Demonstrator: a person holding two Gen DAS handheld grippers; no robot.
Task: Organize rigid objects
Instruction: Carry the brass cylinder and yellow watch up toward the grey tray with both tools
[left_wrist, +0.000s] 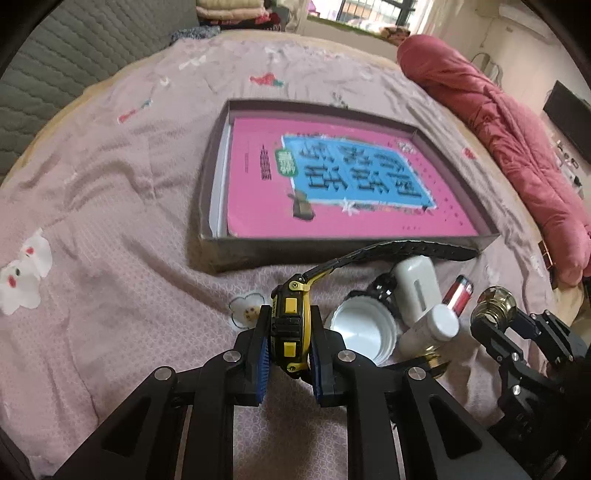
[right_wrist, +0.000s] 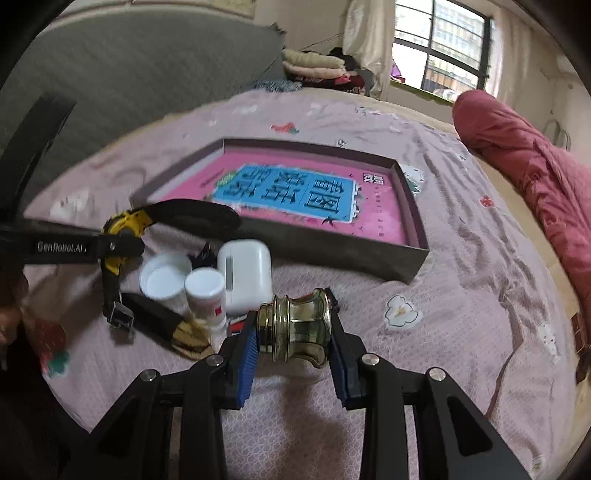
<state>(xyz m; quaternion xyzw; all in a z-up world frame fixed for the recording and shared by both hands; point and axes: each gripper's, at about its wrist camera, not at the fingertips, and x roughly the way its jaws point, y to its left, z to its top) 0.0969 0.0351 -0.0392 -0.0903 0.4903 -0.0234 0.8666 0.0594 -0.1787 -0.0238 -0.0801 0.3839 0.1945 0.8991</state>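
My left gripper (left_wrist: 290, 338) is shut on a yellow and black wristwatch (left_wrist: 290, 325), held by its case, with the strap arching off to the right. My right gripper (right_wrist: 293, 332) is shut on a brass knob (right_wrist: 295, 328); it shows at the right of the left wrist view (left_wrist: 493, 308). A shallow brown box (left_wrist: 210, 177) holds a pink book (left_wrist: 332, 184) ahead on the bed; it also shows in the right wrist view (right_wrist: 413, 206). The watch (right_wrist: 125, 225) is at the left of the right wrist view.
Loose things lie between the grippers: a white earbud case (right_wrist: 245, 275), a white lid (right_wrist: 164, 277), a small white bottle (right_wrist: 207, 295), a red lighter (left_wrist: 458, 293) and a dark comb (right_wrist: 162, 321). A red quilt (left_wrist: 498, 140) lies at the right. The bed sheet (left_wrist: 110, 221) is pink.
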